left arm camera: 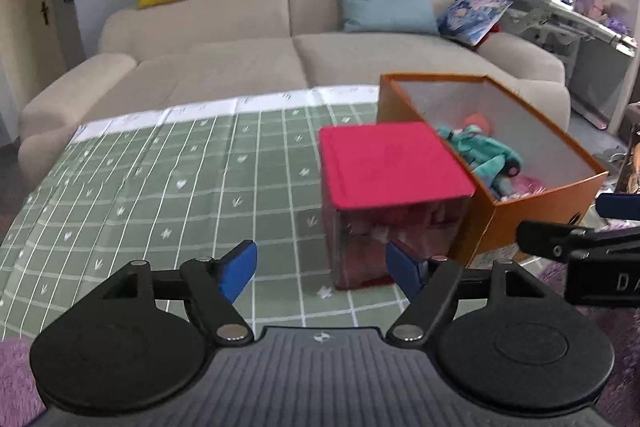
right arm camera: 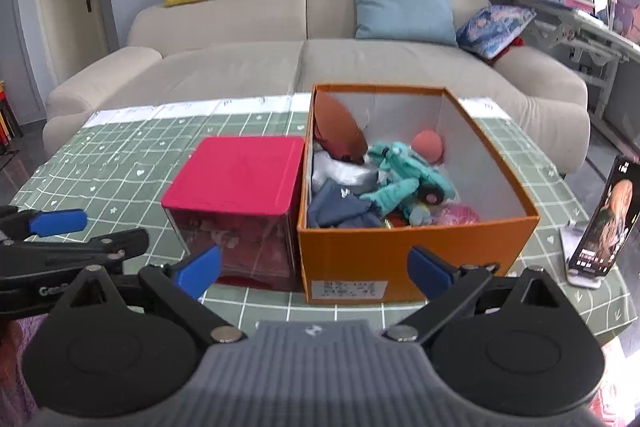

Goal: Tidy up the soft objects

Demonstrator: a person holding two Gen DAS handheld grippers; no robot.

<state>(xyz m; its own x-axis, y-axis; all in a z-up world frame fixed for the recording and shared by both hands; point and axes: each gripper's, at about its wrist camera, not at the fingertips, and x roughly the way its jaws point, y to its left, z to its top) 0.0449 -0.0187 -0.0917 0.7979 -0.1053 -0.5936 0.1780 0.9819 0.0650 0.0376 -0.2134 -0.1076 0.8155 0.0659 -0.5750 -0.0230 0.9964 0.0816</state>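
Orange cardboard box [right arm camera: 384, 259], open-topped, stands toward the right edge of the table [right arm camera: 120, 155], which is covered by a green checked cloth. It holds the soft objects: a teal plush toy [right arm camera: 404, 179], a blue-grey cloth [right arm camera: 340, 207], a white fabric piece [right arm camera: 340, 173], a reddish-brown soft item [right arm camera: 340, 131], an orange ball [right arm camera: 428, 145] and something pink [right arm camera: 460, 215] in the near right corner. A clear case with a red lid [right arm camera: 236, 175] touches the box's left wall; its contents are blurred.

Left gripper [left arm camera: 320, 271] and right gripper [right arm camera: 314, 269] both hover at the near edge with jaws spread wide and nothing between them; no soft item lies loose on the cloth.

Risks, as judged: the left gripper's right finger [left arm camera: 404, 269] sits close before the clear case, so a forward push could shove the case along the cloth or tip it. The two tools overlap in view near the case's near corner and could collide. A phone on a stand [right arm camera: 596, 227] by the right edge could be knocked over by a sideways swing. A careless reach into the box could snag the teal plush toy and drag neighbours out.
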